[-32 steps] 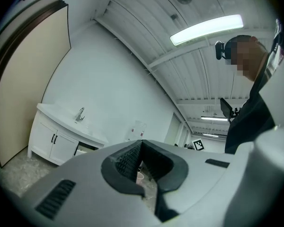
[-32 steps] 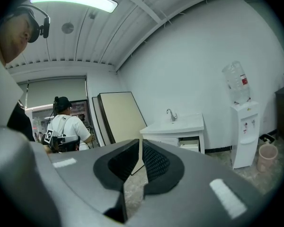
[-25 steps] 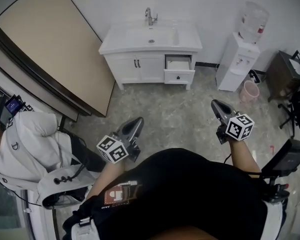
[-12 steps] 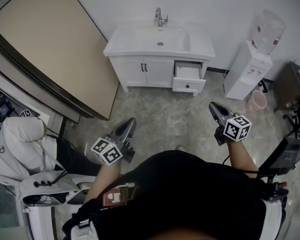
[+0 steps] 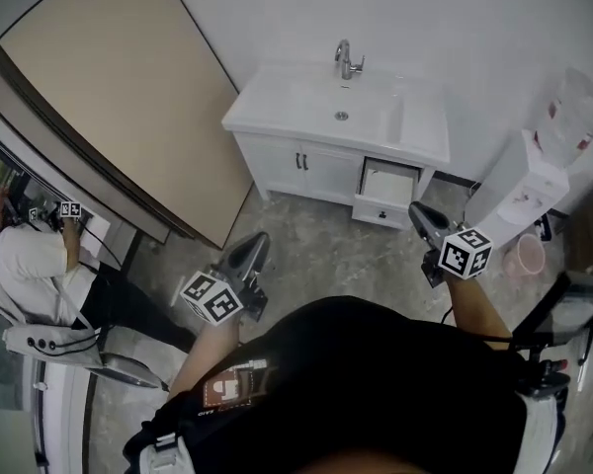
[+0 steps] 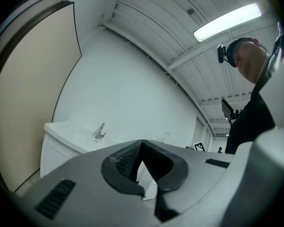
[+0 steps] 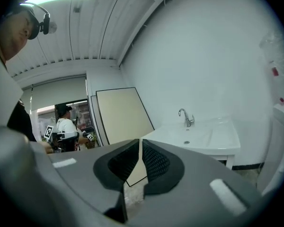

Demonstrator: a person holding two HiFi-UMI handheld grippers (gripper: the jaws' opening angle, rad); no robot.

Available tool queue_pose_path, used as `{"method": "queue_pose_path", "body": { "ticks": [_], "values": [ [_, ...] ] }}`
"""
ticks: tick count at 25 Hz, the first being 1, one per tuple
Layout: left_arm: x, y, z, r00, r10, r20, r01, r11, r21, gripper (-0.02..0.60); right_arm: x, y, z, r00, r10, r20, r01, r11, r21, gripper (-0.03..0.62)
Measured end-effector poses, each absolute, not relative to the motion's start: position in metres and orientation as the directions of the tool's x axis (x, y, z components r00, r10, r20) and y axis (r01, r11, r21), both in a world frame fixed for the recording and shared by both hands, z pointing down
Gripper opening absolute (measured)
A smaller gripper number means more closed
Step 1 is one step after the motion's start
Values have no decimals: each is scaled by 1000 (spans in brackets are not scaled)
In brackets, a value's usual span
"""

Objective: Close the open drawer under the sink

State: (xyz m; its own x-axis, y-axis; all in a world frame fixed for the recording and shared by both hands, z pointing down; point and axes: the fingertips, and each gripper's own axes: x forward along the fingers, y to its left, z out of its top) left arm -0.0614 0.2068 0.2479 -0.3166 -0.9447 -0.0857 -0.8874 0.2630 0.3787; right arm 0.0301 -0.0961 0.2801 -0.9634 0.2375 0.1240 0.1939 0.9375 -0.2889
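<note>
A white sink cabinet (image 5: 306, 166) stands against the far wall, with a chrome faucet (image 5: 347, 60) on top. Its lower right drawer (image 5: 383, 196) is pulled out and shows a pale inside. My left gripper (image 5: 260, 238) is held level over the floor, well short of the cabinet's double doors, jaws shut and empty. My right gripper (image 5: 416, 209) is also shut and empty, its tip just right of the drawer front in the head view, apart from it. The left gripper view shows the left gripper (image 6: 141, 143) and the cabinet (image 6: 61, 138). The right gripper view shows the right gripper (image 7: 140, 142) and the basin (image 7: 201, 137).
A large beige board (image 5: 119, 97) leans against the left wall beside the cabinet. A white water dispenser (image 5: 534, 181) and a pink bin (image 5: 525, 254) stand right of the cabinet. A seated person (image 5: 25, 255) with equipment is at the far left. Grey stone floor (image 5: 316, 255) lies between.
Both grippers and the head camera have moved toward the cabinet, which now looks larger and nearer. The right gripper's tip has come up beside the open drawer. Both stay shut.
</note>
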Motion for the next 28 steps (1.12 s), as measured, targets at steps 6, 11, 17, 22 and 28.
{"method": "queue_pose_path", "body": {
  "ticks": [6, 11, 17, 22, 28],
  "values": [
    [-98, 159, 247, -341, -937, -71, -873, 288, 393, -12, -17, -148, 295, -953, 265, 150, 205, 922, -327, -5],
    [-136, 140, 255, -333, -942, -48, -870, 287, 400, -13, -44, -165, 308, -952, 253, 171, 182, 920, -348, -3],
    [-212, 129, 262, -248, -966, -76, -884, 193, 426, -13, -98, -170, 313, -967, 174, 187, 99, 931, -351, -4],
    [-300, 127, 239, -171, -984, -57, -901, 132, 414, -13, -157, -162, 285, -982, 86, 171, 16, 927, -375, -4],
    [-386, 129, 230, -73, -997, -39, -918, 51, 394, -14, -221, -151, 279, -985, -4, 175, -71, 923, -378, -3]
  ]
}}
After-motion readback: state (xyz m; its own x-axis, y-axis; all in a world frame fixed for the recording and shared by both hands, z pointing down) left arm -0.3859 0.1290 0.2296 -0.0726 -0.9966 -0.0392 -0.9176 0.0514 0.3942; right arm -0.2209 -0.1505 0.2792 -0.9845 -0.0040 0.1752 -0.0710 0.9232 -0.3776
